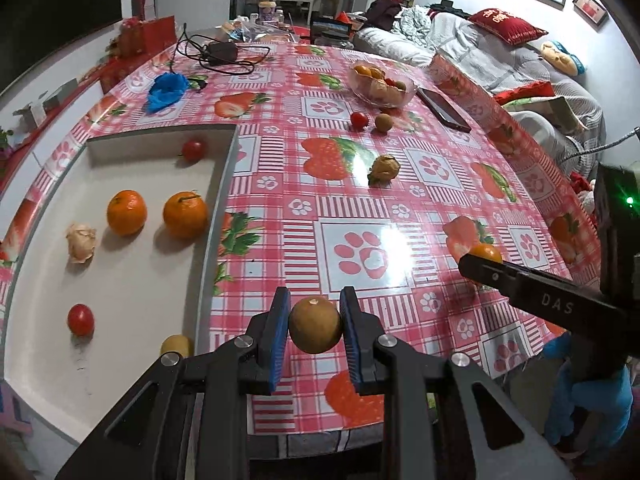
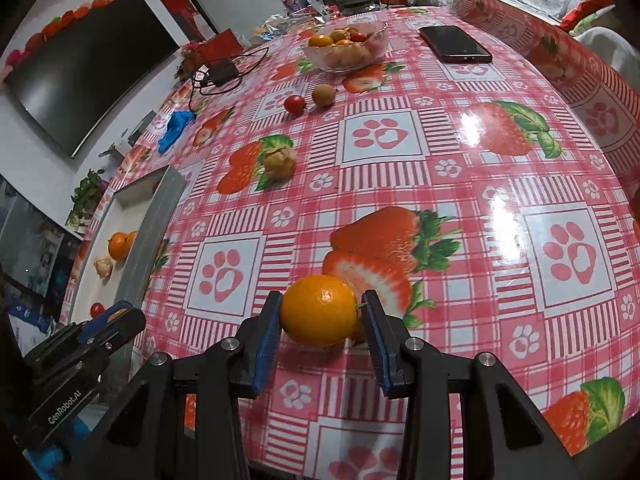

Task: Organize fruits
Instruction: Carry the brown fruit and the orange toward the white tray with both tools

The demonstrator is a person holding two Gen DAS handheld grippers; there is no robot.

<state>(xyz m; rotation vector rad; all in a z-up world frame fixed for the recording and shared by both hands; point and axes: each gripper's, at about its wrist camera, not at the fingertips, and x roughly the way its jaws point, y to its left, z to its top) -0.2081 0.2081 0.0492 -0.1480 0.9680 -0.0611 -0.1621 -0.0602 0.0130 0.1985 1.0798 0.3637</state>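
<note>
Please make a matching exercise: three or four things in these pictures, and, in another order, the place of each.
Things:
1. round brown fruit
2. small orange citrus fruit
3. black flat phone
4. papery-husked tan fruit

Places:
A. inside the white shallow tray
B. between the fingers of the left gripper
C. between the fingers of the right gripper
D. on the tablecloth beside the clear glass bowl

Pairs: 1-B, 2-C, 3-D, 4-A

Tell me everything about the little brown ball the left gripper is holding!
The brown fruit is small and round, with dull tan skin and a pale chipped spot on top where a stem was. It sits squeezed between the blue pads of the left gripper, whose fingers touch it on both sides. It looks lifted off the tablecloth, close to the white tray. Its underside is hidden.
</note>
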